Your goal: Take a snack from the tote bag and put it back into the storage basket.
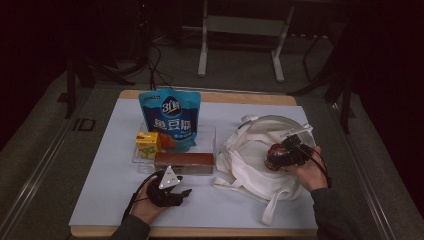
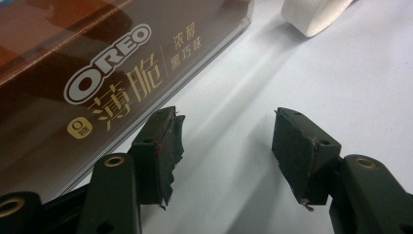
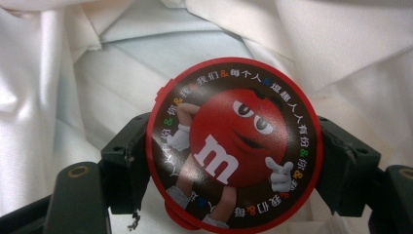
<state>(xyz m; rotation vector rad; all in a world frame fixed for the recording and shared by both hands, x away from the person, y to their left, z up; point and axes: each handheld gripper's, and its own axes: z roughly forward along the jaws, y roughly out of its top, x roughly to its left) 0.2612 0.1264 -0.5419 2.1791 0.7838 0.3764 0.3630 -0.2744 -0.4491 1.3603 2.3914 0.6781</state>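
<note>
Dark floor and metal stands lie behind a pale sheet on the table (image 1: 100, 195), and the work looks like packing snacks into the white cloth bag (image 1: 250, 165) that lies slumped at the right. The right gripper (image 1: 290, 152) hangs over the bag's open mouth, its jaws clamped on either side of a round red M&M's tub (image 3: 234, 146), lid turned toward the gripper's own camera and white fabric folded all around beneath it. The tub sits squarely between the pads, so the hold looks sound.

To finish this step well, I'd say the tub should go down past the rim, deep into the pocket of cloth, before the jaws part; let go too high and it may roll out over the folds or catch a strap.

The left gripper (image 1: 167, 187) rests near the front edge with its jaws spread and nothing between them, just beside the brown Oreo box (image 2: 97, 83). That box lies at the front of a clear tray (image 1: 214, 136), with a yellow drink carton (image 1: 148, 143) and a blue snack pouch (image 1: 170, 117) behind it.
</note>
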